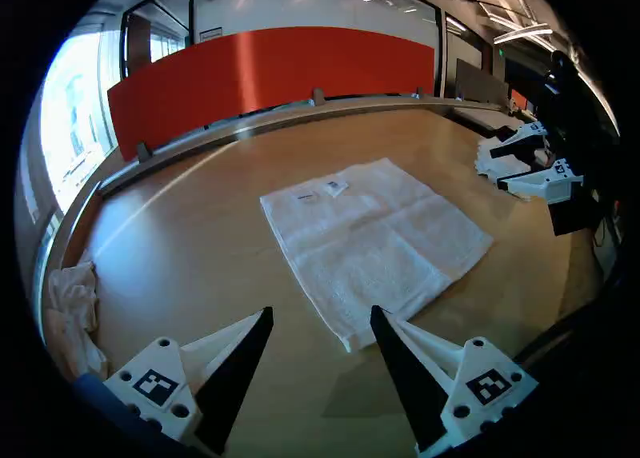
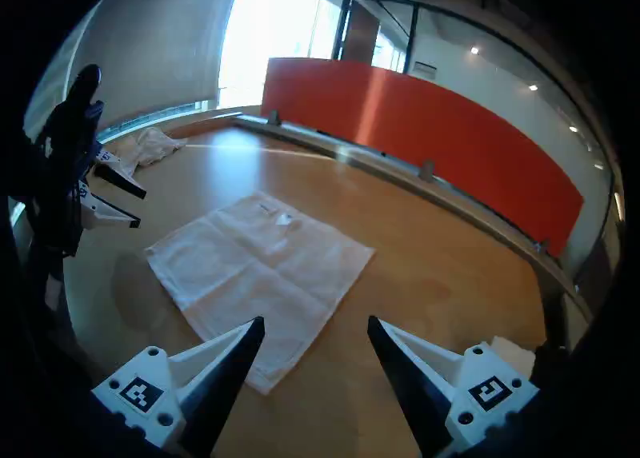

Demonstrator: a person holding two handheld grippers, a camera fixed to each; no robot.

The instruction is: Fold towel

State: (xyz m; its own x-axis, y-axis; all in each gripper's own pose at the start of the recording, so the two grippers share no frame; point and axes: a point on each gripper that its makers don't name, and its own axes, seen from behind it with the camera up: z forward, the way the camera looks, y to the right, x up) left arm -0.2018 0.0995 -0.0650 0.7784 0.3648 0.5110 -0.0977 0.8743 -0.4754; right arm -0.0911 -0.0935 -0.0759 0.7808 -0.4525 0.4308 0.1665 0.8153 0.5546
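Towel lies spread flat and white in the middle of the wooden table, with a small tag on its far half and faint crease lines crossing it into quarters. No edge is turned over, so I judge that no fold has been made and the whole task is left to do. The left gripper hovers above the table with its jaws wide apart and nothing between them, the nearest towel corner just ahead of its fingertips. The right gripper is likewise spread open and empty, with another corner of the towel close ahead near one finger. The two come at the cloth from different sides, and neither touches it. All the towel's edges lie on the table, well apart from its rim, and bare wood runs round it on every side, so there looks to be ample room to lift one side and carry it across. A crumpled cloth heap sits near the table's edge by the window, and a stack of white cloths lies beyond the right gripper; both are well apart from the towel and should not hinder a fold. A red panel stands along the table's far rim.
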